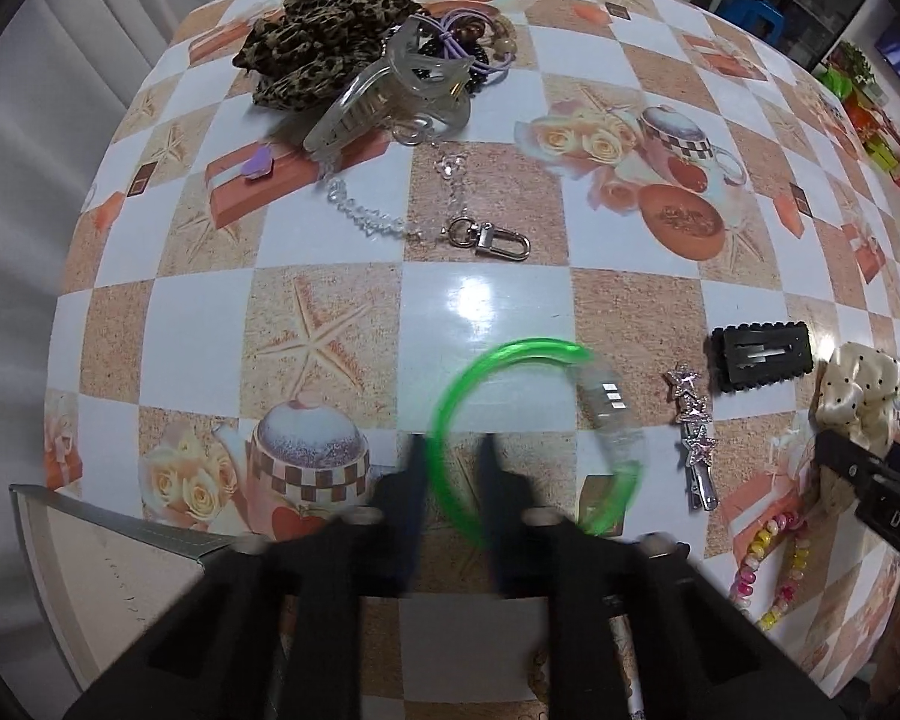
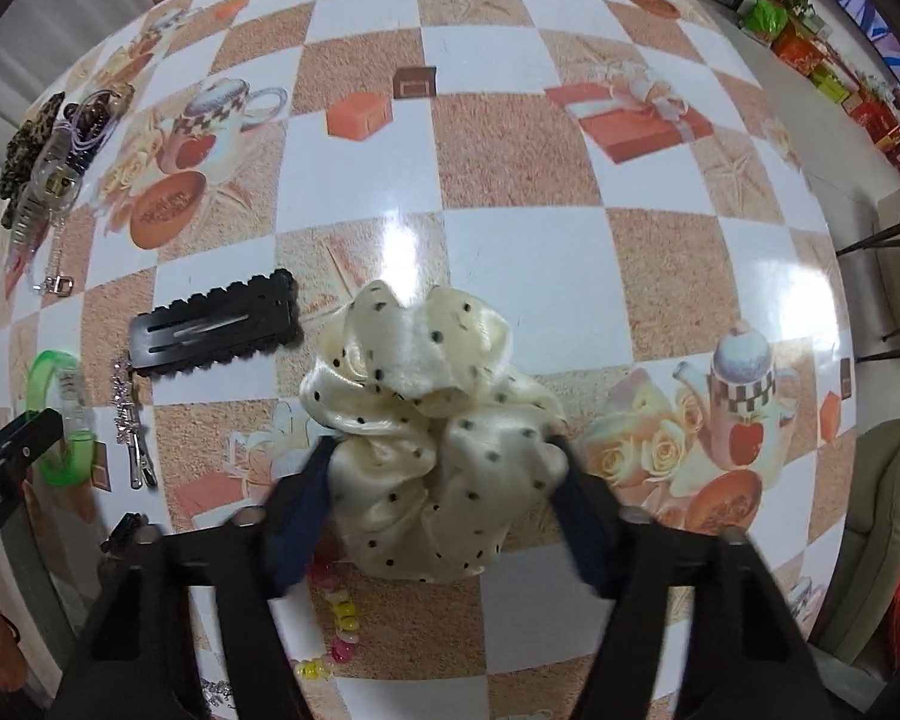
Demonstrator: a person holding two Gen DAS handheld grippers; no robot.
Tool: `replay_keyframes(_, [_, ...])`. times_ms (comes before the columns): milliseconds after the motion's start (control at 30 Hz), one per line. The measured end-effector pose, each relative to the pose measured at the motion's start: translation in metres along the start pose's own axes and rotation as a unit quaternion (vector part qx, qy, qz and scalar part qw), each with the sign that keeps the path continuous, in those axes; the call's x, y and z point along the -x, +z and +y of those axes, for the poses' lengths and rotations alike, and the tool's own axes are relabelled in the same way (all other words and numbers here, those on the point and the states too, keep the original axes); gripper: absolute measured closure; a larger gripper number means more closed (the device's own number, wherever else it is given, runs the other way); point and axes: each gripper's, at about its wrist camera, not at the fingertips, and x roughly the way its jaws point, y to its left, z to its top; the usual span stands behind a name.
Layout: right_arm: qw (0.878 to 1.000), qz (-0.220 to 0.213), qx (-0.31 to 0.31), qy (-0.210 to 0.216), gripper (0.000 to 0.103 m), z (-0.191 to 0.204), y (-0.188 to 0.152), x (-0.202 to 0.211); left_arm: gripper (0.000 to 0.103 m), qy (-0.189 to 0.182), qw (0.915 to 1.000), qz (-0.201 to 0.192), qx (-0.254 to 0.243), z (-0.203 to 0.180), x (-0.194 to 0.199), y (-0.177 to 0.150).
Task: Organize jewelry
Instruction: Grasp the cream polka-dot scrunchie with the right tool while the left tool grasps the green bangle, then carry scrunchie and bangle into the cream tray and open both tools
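Black fingers of the left gripper (image 1: 450,462) point down at the counter (image 1: 330,276) with the rim of a green bangle (image 1: 450,408) between their tips; they are clamped on that rim. Most of the bangle's ring lies to the right of the fingers and carries a clear clasp section (image 1: 606,402). Further right lie a star-studded hair clip (image 1: 693,432), a black snap clip (image 1: 759,354) and a beaded bracelet (image 1: 780,564) in pink and yellow. Well beyond the fingertips sit a clear bead chain with a metal clasp (image 1: 486,237), a clear claw clip (image 1: 390,96) and a leopard-print scrunchie (image 1: 324,36).

In the right wrist view the right gripper (image 2: 444,444) also points down, its 2 fingers (image 2: 306,492) set on either side of a cream polka-dot scrunchie (image 2: 426,420). Both tips touch the fabric's edges; whether they squeeze it I cannot tell, as the tips are blurred. The beaded bracelet (image 2: 336,612) lies beneath the left finger, partly hidden. To the left of these fingers lie the black snap clip (image 2: 216,330), the star clip (image 2: 129,420) and the bangle (image 2: 60,420).
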Motion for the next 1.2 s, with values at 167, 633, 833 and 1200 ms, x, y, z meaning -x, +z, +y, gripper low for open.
replay_keyframes(167, [1.0,0.005,-0.001,0.002,0.083,0.0,0.006,0.003,0.092,-0.014,0.9999,0.003,0.009,-0.004,0.003,0.005])
replay_keyframes(633, [0.999,-0.023,-0.013,0.047,0.085,-0.025,-0.016,0.062,0.092,-0.05,0.9979,-0.041,0.001,0.001,0.07,-0.005])
replay_keyframes(833, [0.996,-0.034,-0.013,0.077,0.085,-0.024,-0.036,0.095,0.092,-0.053,0.9971,-0.053,0.014,0.027,0.102,-0.034])
replay_keyframes(1200, [0.987,-0.033,0.05,0.149,0.085,0.053,-0.056,0.131,0.092,-0.035,0.994,-0.057,0.086,0.098,0.126,-0.092])
